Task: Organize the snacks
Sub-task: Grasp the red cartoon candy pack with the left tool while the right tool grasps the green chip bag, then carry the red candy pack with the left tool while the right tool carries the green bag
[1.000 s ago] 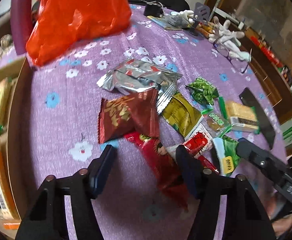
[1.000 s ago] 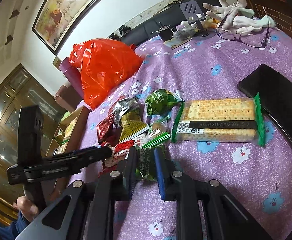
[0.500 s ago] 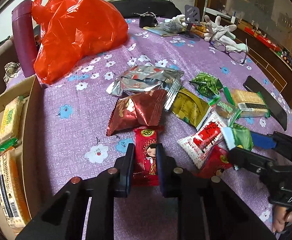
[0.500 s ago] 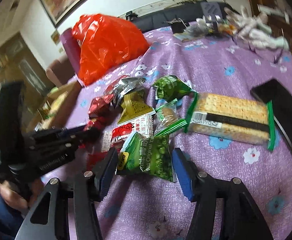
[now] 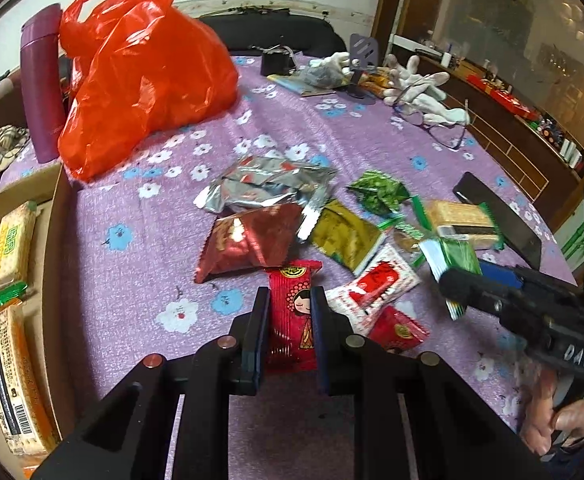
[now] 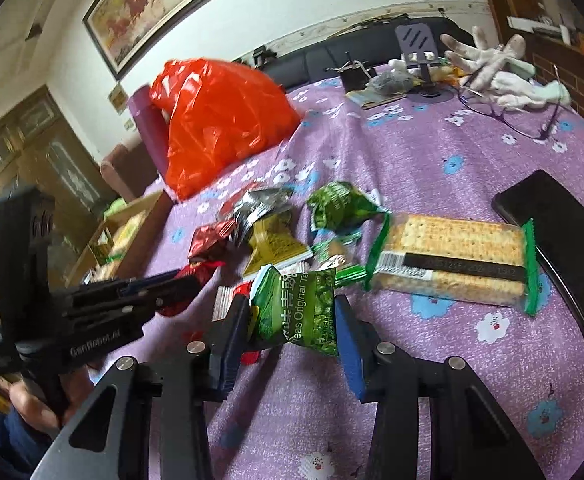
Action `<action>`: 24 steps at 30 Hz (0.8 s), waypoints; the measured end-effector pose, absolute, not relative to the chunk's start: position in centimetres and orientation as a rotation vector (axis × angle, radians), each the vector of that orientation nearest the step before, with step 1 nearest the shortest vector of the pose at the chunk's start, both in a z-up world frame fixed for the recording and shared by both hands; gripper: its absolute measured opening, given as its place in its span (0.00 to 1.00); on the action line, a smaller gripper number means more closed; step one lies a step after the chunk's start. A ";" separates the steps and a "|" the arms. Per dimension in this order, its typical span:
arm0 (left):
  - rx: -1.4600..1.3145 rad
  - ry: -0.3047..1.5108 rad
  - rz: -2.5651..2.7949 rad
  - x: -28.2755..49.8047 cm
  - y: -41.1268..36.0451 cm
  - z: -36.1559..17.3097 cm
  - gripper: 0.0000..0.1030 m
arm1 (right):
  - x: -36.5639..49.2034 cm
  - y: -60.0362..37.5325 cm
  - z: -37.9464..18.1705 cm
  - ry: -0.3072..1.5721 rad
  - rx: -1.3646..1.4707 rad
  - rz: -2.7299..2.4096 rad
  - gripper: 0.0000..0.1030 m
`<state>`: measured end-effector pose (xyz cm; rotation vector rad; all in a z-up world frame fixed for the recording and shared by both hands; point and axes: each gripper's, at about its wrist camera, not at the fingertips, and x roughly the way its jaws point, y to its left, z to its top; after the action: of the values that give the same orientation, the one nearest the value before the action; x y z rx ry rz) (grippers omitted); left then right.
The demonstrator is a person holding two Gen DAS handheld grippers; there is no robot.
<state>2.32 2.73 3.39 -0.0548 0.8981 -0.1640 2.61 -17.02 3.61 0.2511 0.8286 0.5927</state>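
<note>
Loose snack packets lie on the purple flowered tablecloth point(image 5: 140, 280). My left gripper point(image 5: 290, 296) is shut on a red packet with a cartoon girl point(image 5: 292, 312), which lies just in front of a maroon foil packet point(image 5: 252, 240). My right gripper point(image 6: 292, 308) has its jaws closing on a green pea packet point(image 6: 299, 308). That packet stands tilted up between the pads, which touch both of its edges. A long cracker pack point(image 6: 451, 264) lies just beyond it. The left wrist view shows the green pea packet point(image 5: 451, 252) at the right gripper's tips.
An open cardboard box point(image 5: 58, 240) holding cracker packs sits at the table's left edge. A red plastic bag point(image 5: 140, 80) and a purple flask point(image 5: 40, 80) stand behind it. A black phone point(image 6: 563, 248) lies right of the crackers. Gloves point(image 6: 503, 76) and glasses point(image 6: 507, 120) lie at the far end.
My left gripper closed from wide open onto the red cartoon packet. My right gripper opened wide around the green pea packet, then narrowed onto it, and the packet tipped up.
</note>
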 end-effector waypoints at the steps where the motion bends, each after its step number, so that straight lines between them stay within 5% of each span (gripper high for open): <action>1: -0.054 0.896 -0.170 2.3 2.6 3.5 0.18 | 2.6 -17.1 3.7 0.822 0.254 0.590 0.44; 24: -0.083 0.873 -0.200 2.0 2.7 4.1 0.18 | 2.6 -17.7 4.2 0.790 0.277 0.579 0.44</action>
<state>2.02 2.74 4.06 -0.0831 0.8730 -0.2005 2.56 -17.66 4.18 0.2767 0.7900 0.5785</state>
